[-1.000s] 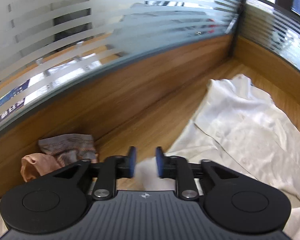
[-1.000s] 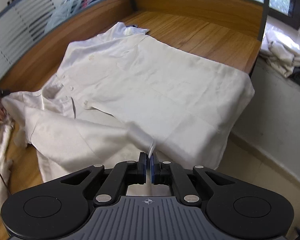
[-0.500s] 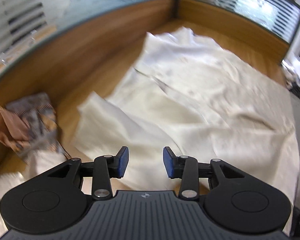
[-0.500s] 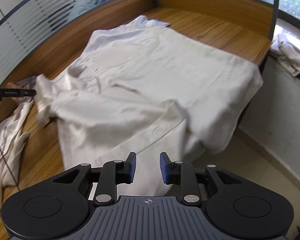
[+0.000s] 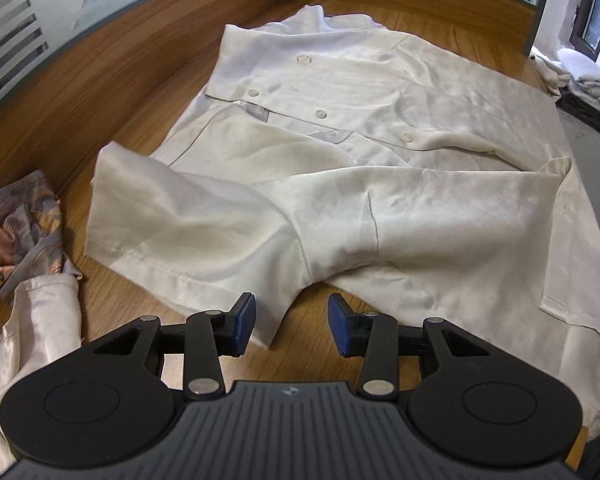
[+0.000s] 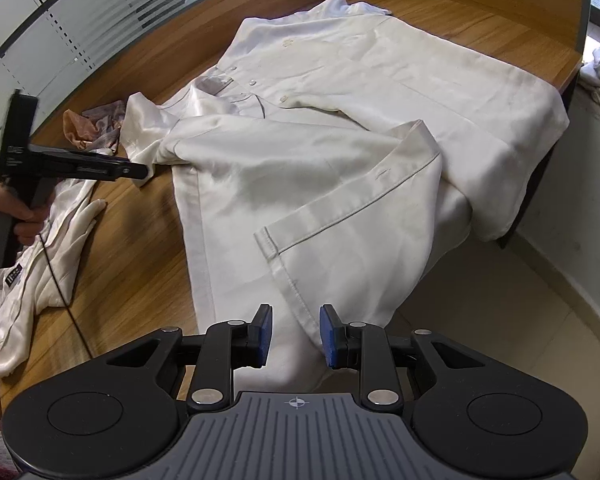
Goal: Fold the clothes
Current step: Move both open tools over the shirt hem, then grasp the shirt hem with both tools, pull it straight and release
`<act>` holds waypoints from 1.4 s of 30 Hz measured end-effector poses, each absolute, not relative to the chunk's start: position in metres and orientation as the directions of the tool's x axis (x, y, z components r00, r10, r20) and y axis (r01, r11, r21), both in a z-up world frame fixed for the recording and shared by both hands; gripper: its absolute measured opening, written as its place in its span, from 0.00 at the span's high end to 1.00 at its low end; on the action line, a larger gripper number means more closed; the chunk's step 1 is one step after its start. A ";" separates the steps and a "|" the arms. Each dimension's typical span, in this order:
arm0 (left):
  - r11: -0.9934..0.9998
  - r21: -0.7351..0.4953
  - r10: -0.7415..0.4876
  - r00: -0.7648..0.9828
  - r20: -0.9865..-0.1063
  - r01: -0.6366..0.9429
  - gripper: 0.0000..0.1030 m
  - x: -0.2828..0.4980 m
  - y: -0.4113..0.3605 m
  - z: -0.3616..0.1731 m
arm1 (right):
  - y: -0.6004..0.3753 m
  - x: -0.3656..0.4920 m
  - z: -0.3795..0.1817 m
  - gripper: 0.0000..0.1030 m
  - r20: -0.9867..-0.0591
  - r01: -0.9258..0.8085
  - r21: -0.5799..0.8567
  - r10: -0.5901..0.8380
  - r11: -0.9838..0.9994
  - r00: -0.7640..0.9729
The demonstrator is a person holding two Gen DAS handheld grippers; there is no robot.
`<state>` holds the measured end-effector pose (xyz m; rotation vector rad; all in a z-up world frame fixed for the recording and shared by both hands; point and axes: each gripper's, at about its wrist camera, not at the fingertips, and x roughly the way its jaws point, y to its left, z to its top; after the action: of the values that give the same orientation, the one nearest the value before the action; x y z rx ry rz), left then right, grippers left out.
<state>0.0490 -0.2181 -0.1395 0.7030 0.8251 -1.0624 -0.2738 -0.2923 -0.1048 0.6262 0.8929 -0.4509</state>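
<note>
Far left on the wooden desk (image 6: 140,248): a crumpled patterned cloth (image 5: 16,224) and a second pale garment (image 6: 48,248), both beside the work area, not touching the main piece as far as I can tell.

Left gripper (image 5: 291,324): jaws apart, nothing between them, hovering just above the near hem of the short sleeve (image 5: 172,224). In the right view it appears side-on, held in the person's left hand (image 6: 8,212).

Centre: white button-up shirt (image 5: 380,128) lies front-up on the desk, collar toward the far wall, placket buttoned. A side panel (image 6: 300,168) is folded across the front; its hemmed edge runs diagonally. The shirt's right side hangs over the desk edge.

Right gripper (image 6: 295,336): jaws apart, the hanging hem (image 6: 296,296) sitting between the pads but not pinched.

Handling judgement: thin, glossy fabric, light and limp, probably slippery, so it would likely slide and sag if lifted at one point. The stitched hems and seams look like the firmest grip points; pinching the sleeve hem and the bottom hem together should keep a fold line straight.
</note>
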 end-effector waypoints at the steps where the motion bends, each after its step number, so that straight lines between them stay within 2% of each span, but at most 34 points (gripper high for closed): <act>1: 0.325 0.122 -0.464 0.270 -0.844 0.938 0.56 0.047 -0.221 -0.143 | -0.291 -0.274 -0.105 0.72 -0.824 0.599 0.314 -0.102 0.737 0.557; 4: 0.316 0.192 -0.447 0.325 -0.834 0.929 0.58 0.045 -0.229 -0.153 | -0.286 -0.274 -0.107 0.72 -0.824 0.585 0.315 -0.090 0.747 0.559; 5: 0.326 0.202 -0.444 0.338 -0.830 0.924 0.66 0.047 -0.230 -0.155 | -0.283 -0.273 -0.108 0.72 -0.826 0.576 0.316 -0.081 0.754 0.558; 6: 0.336 0.204 -0.445 0.346 -0.826 0.919 0.79 0.048 -0.231 -0.156 | -0.279 -0.272 -0.109 0.72 -0.827 0.566 0.318 -0.069 0.761 0.558; 8: 0.356 0.201 -0.451 0.356 -0.818 0.913 0.91 0.052 -0.231 -0.155 | -0.271 -0.270 -0.113 0.72 -0.831 0.542 0.318 -0.047 0.778 0.555; 12: 0.363 0.204 -0.486 0.371 -0.791 0.909 0.99 0.053 -0.231 -0.144 | -0.253 -0.260 -0.124 0.72 -0.850 0.487 0.297 -0.005 0.821 0.528; 19: 0.358 0.221 -0.510 0.388 -0.767 0.907 0.99 0.054 -0.236 -0.126 | -0.228 -0.247 -0.148 0.72 -0.886 0.418 0.244 0.026 0.875 0.463; 20: 0.361 0.226 -0.510 0.395 -0.764 0.905 0.99 0.055 -0.236 -0.124 | -0.226 -0.245 -0.150 0.77 -0.893 0.420 0.225 0.014 0.879 0.450; 21: 0.365 0.231 -0.510 0.401 -0.761 0.902 0.99 0.055 -0.235 -0.121 | -0.224 -0.244 -0.153 0.92 -0.900 0.421 0.207 0.003 0.883 0.437; 22: 0.369 0.235 -0.508 0.407 -0.759 0.899 0.99 0.055 -0.235 -0.118 | -0.224 -0.245 -0.151 0.97 -0.899 0.422 0.201 -0.004 0.884 0.438; 31: 0.402 0.302 -0.450 0.474 -0.757 0.864 0.99 0.058 -0.214 -0.094 | -0.239 -0.267 -0.096 0.97 -0.863 0.402 0.184 -0.048 0.897 0.502; 35: 0.400 0.329 -0.401 0.486 -0.777 0.856 0.99 0.058 -0.200 -0.100 | -0.242 -0.271 -0.080 0.97 -0.852 0.340 0.240 0.029 0.909 0.523; 40: 0.408 0.314 -0.348 0.464 -0.814 0.857 0.99 0.059 -0.188 -0.119 | -0.238 -0.261 -0.097 0.96 -0.863 0.279 0.300 0.135 0.912 0.486; 42: 0.418 0.283 -0.350 0.441 -0.827 0.863 0.93 0.059 -0.183 -0.122 | -0.238 -0.258 -0.104 0.93 -0.870 0.271 0.306 0.152 0.913 0.469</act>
<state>0.0590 -0.1831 -0.1223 0.7959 0.7611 -0.8606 -0.2585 -0.2384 -0.1038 0.4365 1.0892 -0.0761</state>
